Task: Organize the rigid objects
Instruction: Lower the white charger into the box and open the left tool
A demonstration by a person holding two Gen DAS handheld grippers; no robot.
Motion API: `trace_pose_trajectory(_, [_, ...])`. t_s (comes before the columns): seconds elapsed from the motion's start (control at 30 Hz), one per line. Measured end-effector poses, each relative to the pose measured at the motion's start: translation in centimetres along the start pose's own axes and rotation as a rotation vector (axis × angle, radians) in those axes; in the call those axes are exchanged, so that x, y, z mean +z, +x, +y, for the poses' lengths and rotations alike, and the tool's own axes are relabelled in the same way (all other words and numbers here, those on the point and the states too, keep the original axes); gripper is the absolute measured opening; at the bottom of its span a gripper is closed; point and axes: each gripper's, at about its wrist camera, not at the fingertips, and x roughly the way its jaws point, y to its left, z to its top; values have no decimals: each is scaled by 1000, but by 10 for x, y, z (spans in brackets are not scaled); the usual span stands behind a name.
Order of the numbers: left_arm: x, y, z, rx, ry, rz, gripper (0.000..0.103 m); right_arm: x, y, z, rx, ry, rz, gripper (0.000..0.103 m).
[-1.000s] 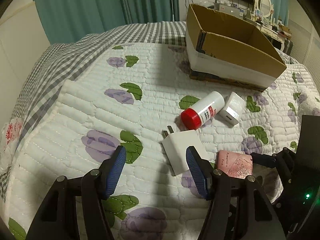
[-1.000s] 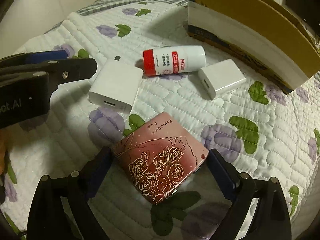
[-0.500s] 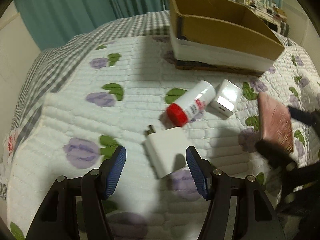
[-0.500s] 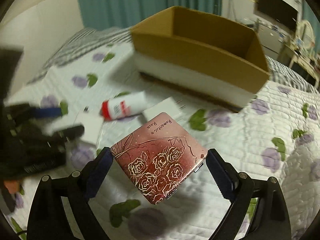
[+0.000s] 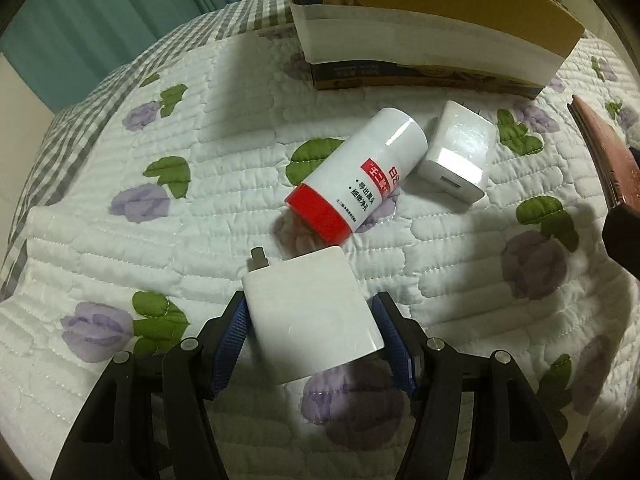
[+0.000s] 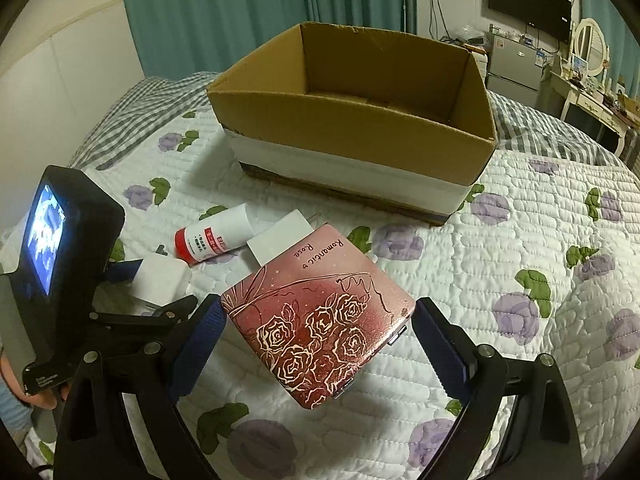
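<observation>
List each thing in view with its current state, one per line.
left gripper: jaws around the large white charger, pads at its sides
large white charger: between the left pads, on the quilt
right gripper: shut on the pink case
pink case: held above the quilt
bottle: lying on its side, red cap on
small white charger: lying by the bottle
cardboard box: open-topped

The quilt (image 6: 500, 240) is seen in white, strewn with purple flowers and green leaves, and a grey-and-white check is shown at its far edge. The cardboard box (image 6: 360, 136) is brown with a white band low down. A pink-to-deep-red case (image 6: 320, 316) is patterned with pale outlined roses. The bottle (image 5: 360, 176) is white with a red cap and red label. Both chargers (image 5: 308, 316) (image 5: 460, 160) are plain white. Blue pads (image 5: 230, 340) are carried on black grippers. The curtains (image 6: 224, 12) are teal.
</observation>
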Motion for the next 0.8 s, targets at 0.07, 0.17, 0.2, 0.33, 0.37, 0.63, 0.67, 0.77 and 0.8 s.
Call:
trace_pose_trajectory(0.07, [-1, -2, 2, -14, -10, -12, 62, 0, -1, -1, 0, 5, -2, 94])
trace_pose_trajectory(0.17, [-5, -12, 5, -67, -30, -38, 60, 1, -6, -4, 0, 10, -17, 94])
trace_pose_trajectory(0.2, [-5, -15, 4, -81, -32, -47, 58, 1, -8, -5, -1, 12, -23, 94])
trace_pose_trajectory(0.33, [-5, -40, 1, -124, -17, -125, 54, 5, -17, -7, -4, 15, -44, 94])
trace_pose_trajectory(0.37, [-5, -45, 1, -144, -15, -135, 53, 6, -19, -8, -5, 15, -50, 94])
trace_pose_trajectory(0.63, [-4, -78, 3, -180, -42, -206, 50, 22, -37, -17, -16, 21, -99, 94])
trace_pose_trajectory(0.67, [-1, -86, 3, -189, -48, -224, 50, 27, -41, -18, -20, 16, -111, 94])
trace_pose_trajectory(0.77, [11, -106, 5, -212, -59, -273, 50, 41, -51, -23, -27, 9, -144, 94])
trace_pose_trajectory(0.8, [15, -110, 5, -216, -60, -284, 50, 47, -54, -26, -24, 10, -150, 94])
